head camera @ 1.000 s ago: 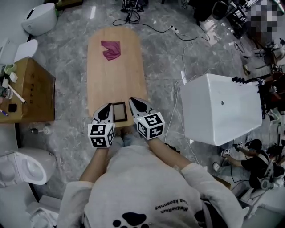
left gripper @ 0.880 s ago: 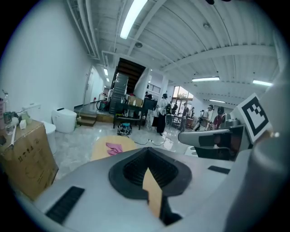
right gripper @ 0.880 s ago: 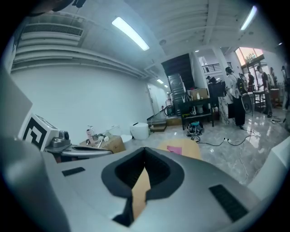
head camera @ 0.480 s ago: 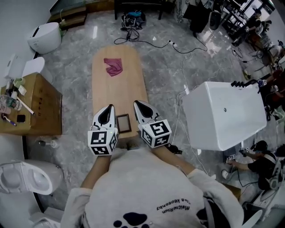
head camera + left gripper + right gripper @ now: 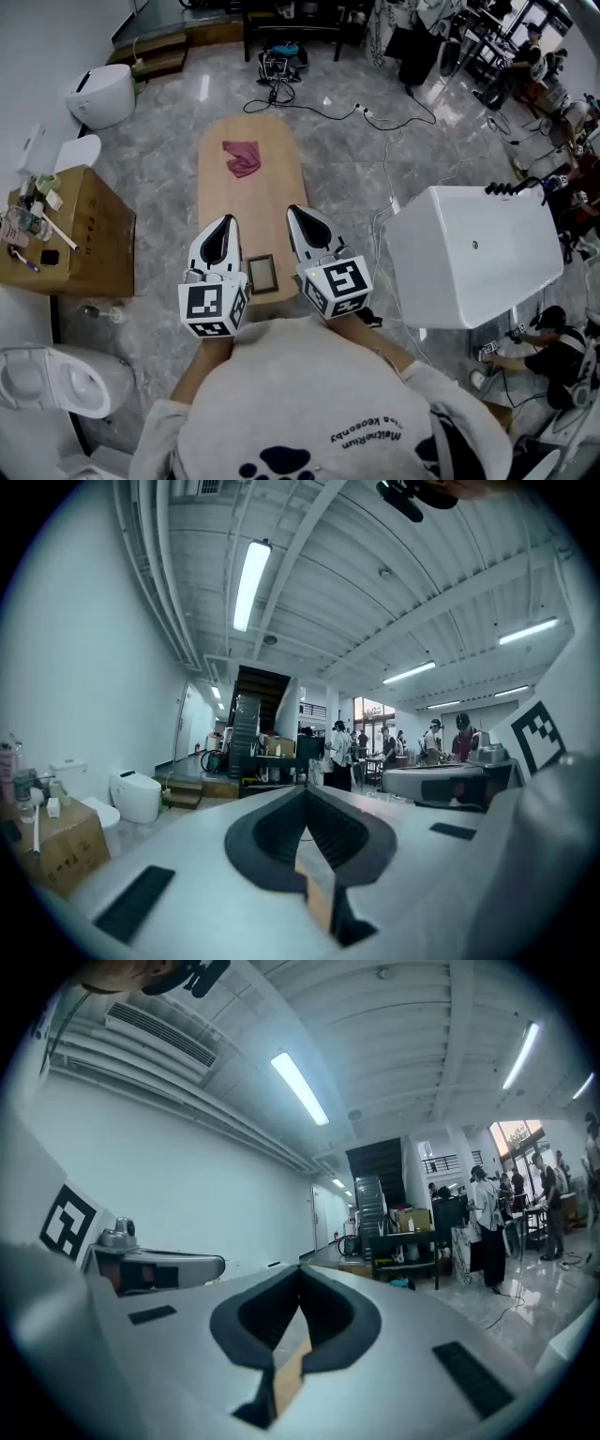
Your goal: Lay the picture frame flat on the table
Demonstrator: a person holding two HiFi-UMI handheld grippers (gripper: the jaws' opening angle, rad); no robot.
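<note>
Both clenched empty, left gripper (image 5: 223, 225) and right gripper (image 5: 295, 214) have lifted clear; frame (image 5: 262, 274) lies flat on counter (image 5: 248, 192). Task looks done.

Shows left gripper (image 5: 305, 797) pinched closed (tips touching), white toilet (image 5: 136, 797) off to its left, staircase (image 5: 246, 731) straight ahead.

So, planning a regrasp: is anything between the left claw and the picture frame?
Nothing visible. In the head view the picture frame lies on the wooden table beside the left claw; the pink cloth sits at the far end.
</note>
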